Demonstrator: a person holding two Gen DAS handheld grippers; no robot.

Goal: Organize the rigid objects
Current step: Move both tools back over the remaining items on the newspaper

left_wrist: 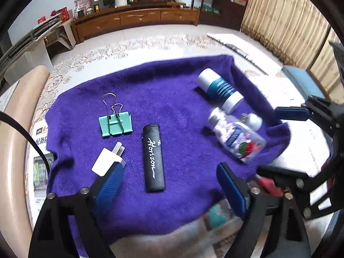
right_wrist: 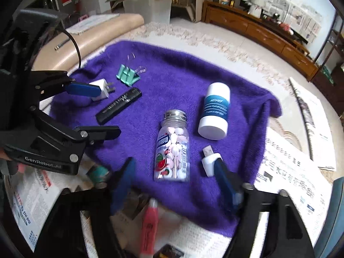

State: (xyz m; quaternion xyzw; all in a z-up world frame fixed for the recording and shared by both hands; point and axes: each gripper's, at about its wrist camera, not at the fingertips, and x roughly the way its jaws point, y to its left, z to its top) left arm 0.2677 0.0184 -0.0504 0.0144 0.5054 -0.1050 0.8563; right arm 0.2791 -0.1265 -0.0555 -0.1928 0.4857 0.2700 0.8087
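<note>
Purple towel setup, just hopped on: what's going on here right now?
A person holds two claws over a fuzzy purple towel. Both are open and empty. The left claw hovers over a black plastic lighter; the right claw frames a clear candy bottle lying on its side. A mint-green binder clip, white plug adapter and white-and-teal tube lie untouched.

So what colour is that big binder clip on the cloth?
The binder clip is mint green with silver wire handles, clearest in the left wrist view.
</note>
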